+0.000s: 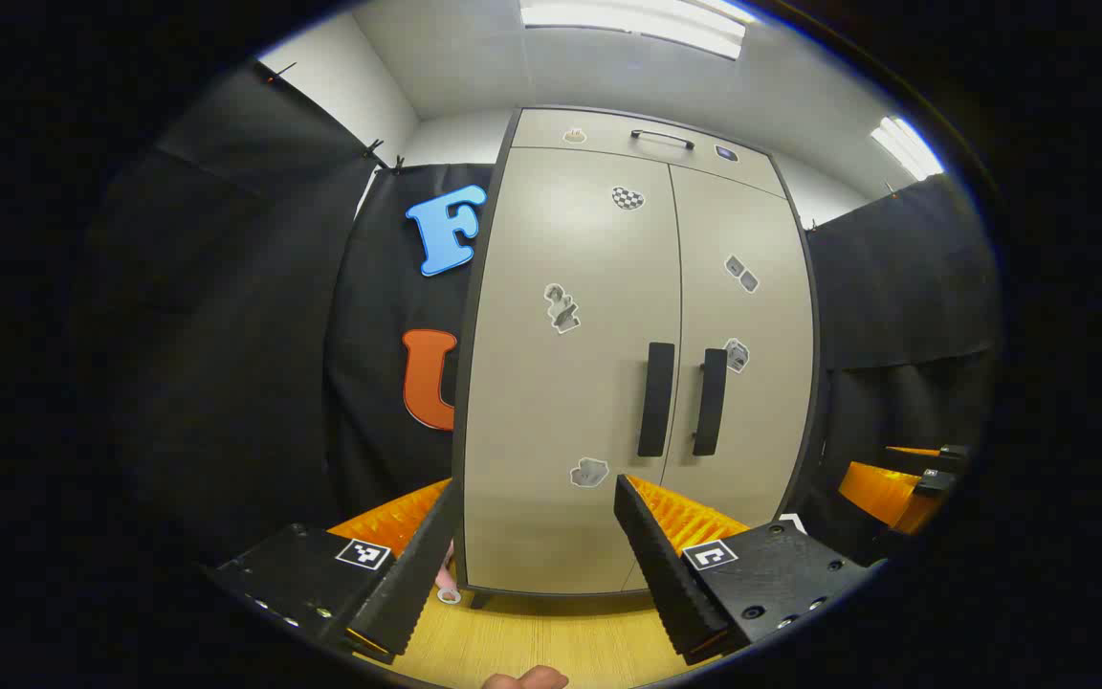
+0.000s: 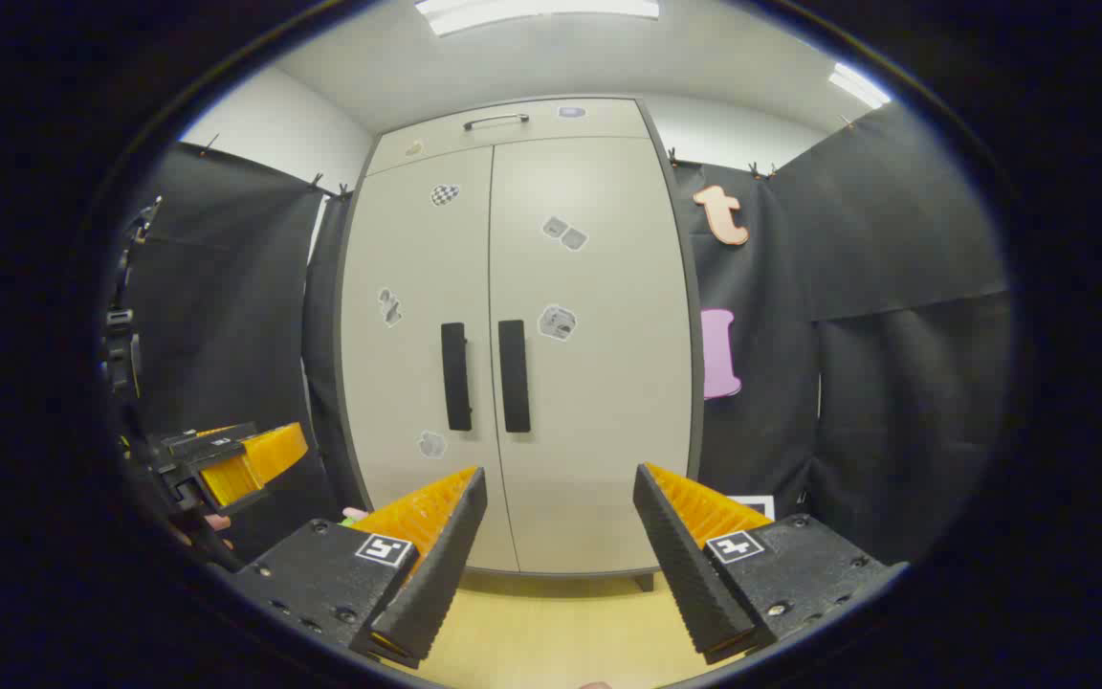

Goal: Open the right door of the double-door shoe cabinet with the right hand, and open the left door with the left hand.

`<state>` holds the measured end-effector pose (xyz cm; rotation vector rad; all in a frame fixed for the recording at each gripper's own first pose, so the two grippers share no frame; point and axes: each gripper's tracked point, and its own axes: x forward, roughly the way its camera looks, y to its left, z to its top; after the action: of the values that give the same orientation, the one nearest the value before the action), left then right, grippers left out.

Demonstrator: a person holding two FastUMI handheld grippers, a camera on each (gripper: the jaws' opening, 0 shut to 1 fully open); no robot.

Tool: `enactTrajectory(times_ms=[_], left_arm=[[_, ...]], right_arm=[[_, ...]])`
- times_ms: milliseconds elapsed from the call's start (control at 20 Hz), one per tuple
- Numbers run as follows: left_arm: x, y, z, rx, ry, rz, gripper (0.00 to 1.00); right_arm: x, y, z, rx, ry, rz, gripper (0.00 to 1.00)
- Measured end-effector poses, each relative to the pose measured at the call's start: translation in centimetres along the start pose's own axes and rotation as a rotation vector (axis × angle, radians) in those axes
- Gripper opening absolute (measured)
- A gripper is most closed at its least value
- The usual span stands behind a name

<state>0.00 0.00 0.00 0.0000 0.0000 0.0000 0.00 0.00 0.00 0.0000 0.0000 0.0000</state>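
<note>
A tall beige double-door shoe cabinet (image 1: 608, 383) (image 2: 561, 402) stands ahead with both doors shut. Two black vertical handles sit side by side at the middle seam: the left door handle (image 1: 656, 399) (image 2: 456, 376) and the right door handle (image 1: 710, 402) (image 2: 514, 376). My left gripper (image 1: 537, 498) is open, some way short of the cabinet, below and left of the handles. My right gripper (image 2: 561, 483) is open too, below and a little right of the handles, apart from the doors. In the right gripper view the left gripper (image 2: 240, 459) shows at the far left.
A drawer front with a thin handle (image 2: 495, 121) tops the cabinet. Black cloth walls close in on both sides. The floor (image 2: 551, 632) is light wood. Small stickers dot the doors. The other gripper's orange finger (image 1: 881, 488) shows at the right edge.
</note>
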Motion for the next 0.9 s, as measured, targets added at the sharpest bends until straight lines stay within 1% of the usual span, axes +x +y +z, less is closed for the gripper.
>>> enactTrajectory(times_ms=[250, 500, 900], left_arm=[[0.34, -0.28, 0.02, 0.017, 0.001, -0.013, 0.95], [0.62, -0.43, -0.10, 0.020, 0.001, -0.030, 0.95], [0.97, -0.62, -0.46, 0.016, 0.012, -0.044, 0.95]], right_arm=[[0.13, -0.25, -0.19, 0.008, 0.008, -0.013, 0.96], [0.48, -0.57, 0.16, 0.023, -0.006, -0.026, 0.96], [0.77, 0.02, -0.22, 0.033, -0.001, -0.027, 0.96]])
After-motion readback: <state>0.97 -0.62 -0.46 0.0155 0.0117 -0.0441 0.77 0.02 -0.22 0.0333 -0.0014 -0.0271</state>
